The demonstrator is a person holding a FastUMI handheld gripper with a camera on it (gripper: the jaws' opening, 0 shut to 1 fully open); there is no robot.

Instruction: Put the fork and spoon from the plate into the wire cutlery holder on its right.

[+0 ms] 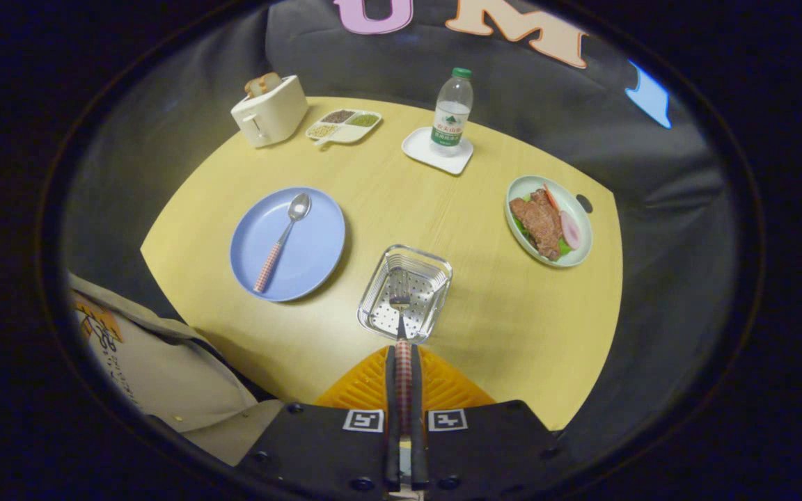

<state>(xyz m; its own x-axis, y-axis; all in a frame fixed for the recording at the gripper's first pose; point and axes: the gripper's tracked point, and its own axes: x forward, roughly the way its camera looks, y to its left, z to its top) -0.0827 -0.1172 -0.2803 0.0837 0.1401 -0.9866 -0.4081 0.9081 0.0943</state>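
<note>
The hand-held gripper [402,362] clamps the fork [401,327] by its checked handle, tines hanging over the wire cutlery holder [436,268] just ahead. To the holder's left on the tabletop [387,202], the spoon [282,240] lies on the blue plate [317,243].

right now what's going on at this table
A person is holding a gripper whose fingers are shut on the checked handle of a fork, with its tines hanging over the wire cutlery holder just ahead. The fork is not yet released. The spoon lies on the blue plate to the holder's left, untouched. Farther off on the wooden table stand a toaster, a water bottle and a plate of meat.
</note>
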